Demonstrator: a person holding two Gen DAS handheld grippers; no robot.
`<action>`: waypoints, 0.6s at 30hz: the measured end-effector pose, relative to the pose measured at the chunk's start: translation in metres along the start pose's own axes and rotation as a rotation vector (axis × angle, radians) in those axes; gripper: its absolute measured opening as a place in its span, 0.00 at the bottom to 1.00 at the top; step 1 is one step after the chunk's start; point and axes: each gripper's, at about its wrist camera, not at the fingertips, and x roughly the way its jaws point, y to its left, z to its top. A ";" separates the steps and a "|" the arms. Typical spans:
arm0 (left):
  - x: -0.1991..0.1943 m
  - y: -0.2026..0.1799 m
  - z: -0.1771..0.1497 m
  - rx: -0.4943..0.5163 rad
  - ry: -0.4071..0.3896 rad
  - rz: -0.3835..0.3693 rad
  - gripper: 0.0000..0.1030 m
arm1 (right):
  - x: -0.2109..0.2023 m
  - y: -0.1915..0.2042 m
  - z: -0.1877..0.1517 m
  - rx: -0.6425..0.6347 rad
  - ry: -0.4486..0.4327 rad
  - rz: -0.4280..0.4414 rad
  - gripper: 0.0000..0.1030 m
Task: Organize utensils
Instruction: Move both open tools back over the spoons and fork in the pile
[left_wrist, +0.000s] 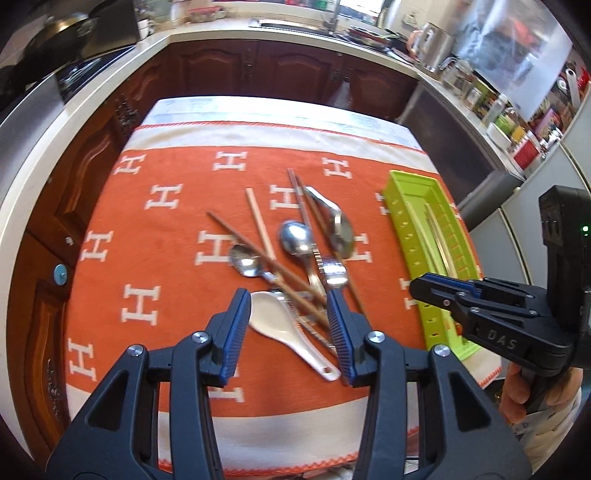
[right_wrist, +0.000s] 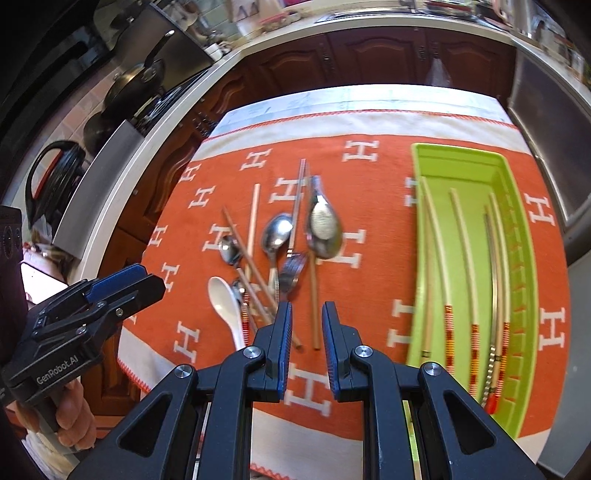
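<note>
Wooden chopsticks (right_wrist: 243, 254) crossing steel spoons (right_wrist: 275, 232)

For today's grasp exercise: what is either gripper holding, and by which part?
Nothing. The left gripper and right gripper both have empty fingers above the loose utensils.

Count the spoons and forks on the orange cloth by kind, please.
Metal spoons: 3
White spoon: 1
Fork: 1
Total: 5, not counting a half-hidden metal piece beside the white spoon.
</note>
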 end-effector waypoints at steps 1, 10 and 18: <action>0.001 0.006 -0.002 -0.006 -0.001 0.006 0.38 | 0.002 0.005 0.001 -0.009 -0.001 0.008 0.16; 0.028 0.042 -0.016 -0.034 0.031 -0.014 0.39 | 0.041 0.039 0.016 -0.096 0.025 0.054 0.16; 0.071 0.060 -0.031 -0.019 0.064 -0.090 0.43 | 0.084 0.049 0.034 -0.138 0.071 0.061 0.16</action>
